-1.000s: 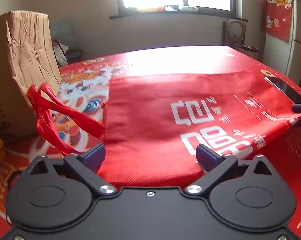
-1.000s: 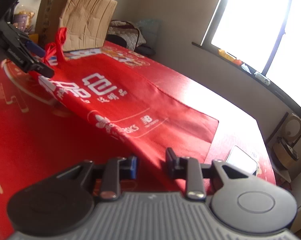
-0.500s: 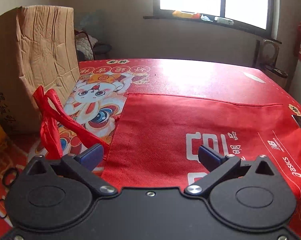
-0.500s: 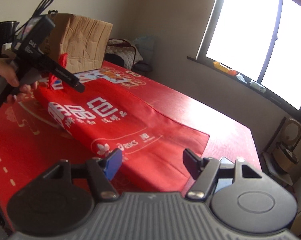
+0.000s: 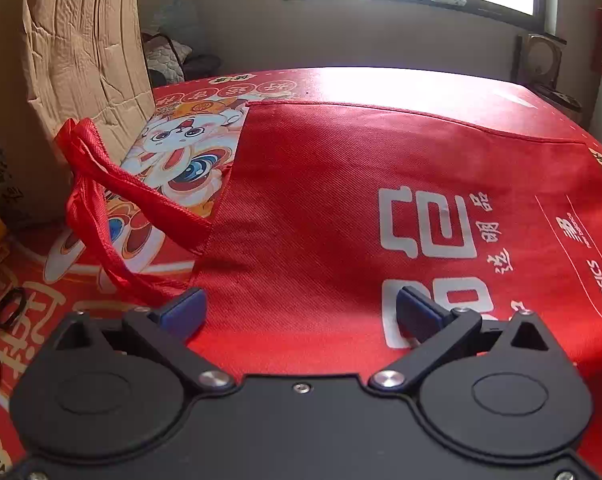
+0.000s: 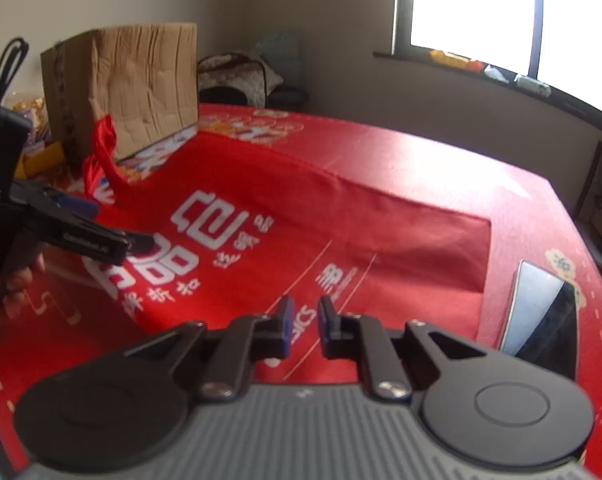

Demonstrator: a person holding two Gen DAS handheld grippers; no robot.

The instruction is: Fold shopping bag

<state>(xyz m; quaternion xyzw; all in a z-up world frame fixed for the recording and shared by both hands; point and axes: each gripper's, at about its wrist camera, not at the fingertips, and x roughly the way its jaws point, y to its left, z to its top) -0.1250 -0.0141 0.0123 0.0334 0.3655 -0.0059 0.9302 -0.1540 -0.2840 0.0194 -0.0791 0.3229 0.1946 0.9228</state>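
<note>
The red shopping bag [image 5: 321,208] with white print lies flat on the red patterned tablecloth [image 5: 401,80], its red handles [image 5: 97,184] bunched at the left end. My left gripper [image 5: 301,300] is wide open over the bag's near edge, nothing pinched; in the right wrist view this left gripper [image 6: 121,224] hovers by the handle end [image 6: 101,148] of the bag [image 6: 341,216]. My right gripper [image 6: 305,316] is closing to a narrow gap above the bag's near edge by the small logo print. The print shows through the gap, and the pads are not seen pressing on the fabric.
A creased cardboard box [image 5: 73,80] stands at the table's left end [image 6: 137,88], just behind the handles. A phone [image 6: 541,312] lies right of the bag. Small black rings [image 5: 11,306] lie near the left corner. A hand [image 6: 13,280] holds the left gripper.
The right gripper's jaws widened, then narrowed to a slit, and it swung over the bag's near edge. The left gripper, still open, sank closer to the bag. The bag now lies flatter.
</note>
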